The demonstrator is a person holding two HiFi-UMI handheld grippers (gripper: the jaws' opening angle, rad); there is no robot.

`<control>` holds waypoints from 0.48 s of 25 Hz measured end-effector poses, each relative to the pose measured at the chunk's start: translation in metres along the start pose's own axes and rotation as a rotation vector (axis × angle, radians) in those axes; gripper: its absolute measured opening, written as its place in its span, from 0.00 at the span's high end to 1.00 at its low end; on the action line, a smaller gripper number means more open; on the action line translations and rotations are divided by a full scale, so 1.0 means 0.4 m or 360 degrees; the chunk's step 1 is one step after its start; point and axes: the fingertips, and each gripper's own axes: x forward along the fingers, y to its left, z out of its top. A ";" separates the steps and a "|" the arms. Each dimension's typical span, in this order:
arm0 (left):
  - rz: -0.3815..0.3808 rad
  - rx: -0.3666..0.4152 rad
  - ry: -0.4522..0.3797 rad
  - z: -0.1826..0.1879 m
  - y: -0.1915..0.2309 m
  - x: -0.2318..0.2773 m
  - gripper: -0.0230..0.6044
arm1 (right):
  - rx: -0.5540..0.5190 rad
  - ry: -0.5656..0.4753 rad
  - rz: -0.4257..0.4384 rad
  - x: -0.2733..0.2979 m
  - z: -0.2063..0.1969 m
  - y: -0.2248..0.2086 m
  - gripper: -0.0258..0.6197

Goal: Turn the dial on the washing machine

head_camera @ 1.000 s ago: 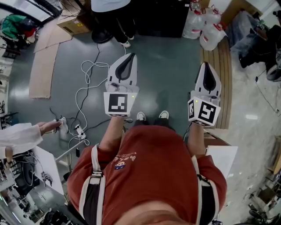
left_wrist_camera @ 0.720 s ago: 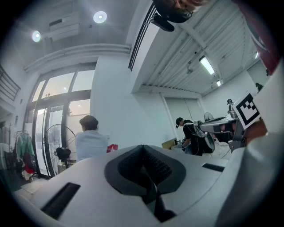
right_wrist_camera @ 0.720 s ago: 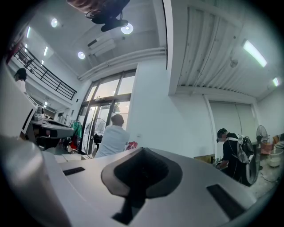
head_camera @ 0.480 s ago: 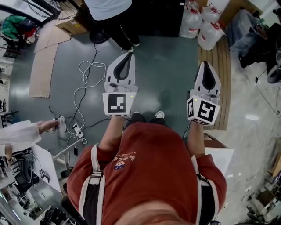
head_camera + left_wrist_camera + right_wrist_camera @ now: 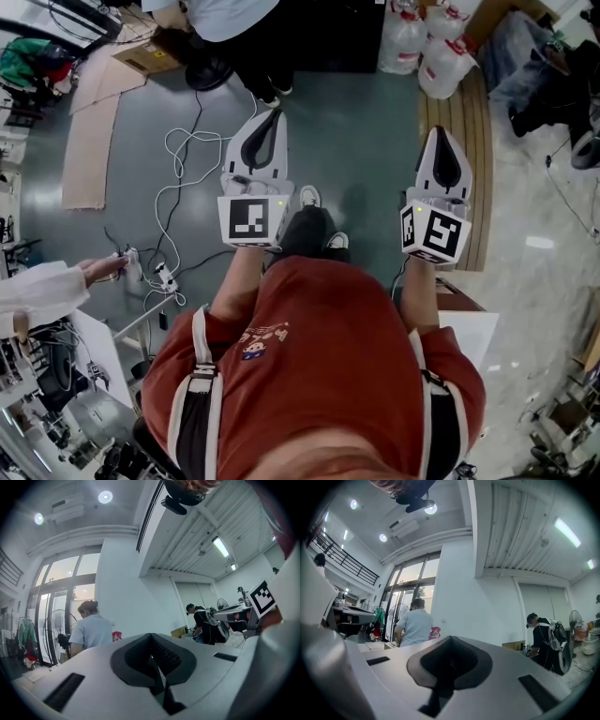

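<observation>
Left tongs (image 5: 273,119), right tongs (image 5: 442,136), both closed, apparently empty, above grey floor (image 5: 366,141)

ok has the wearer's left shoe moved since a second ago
Yes. The left shoe has stepped forward, up the head view, past the right shoe. The white power strip sits where it was.
</observation>
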 end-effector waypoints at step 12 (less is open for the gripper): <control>-0.0091 -0.0040 -0.0010 -0.050 0.007 0.144 0.95 | -0.0025 0.0025 -0.0075 0.103 -0.038 -0.034 0.95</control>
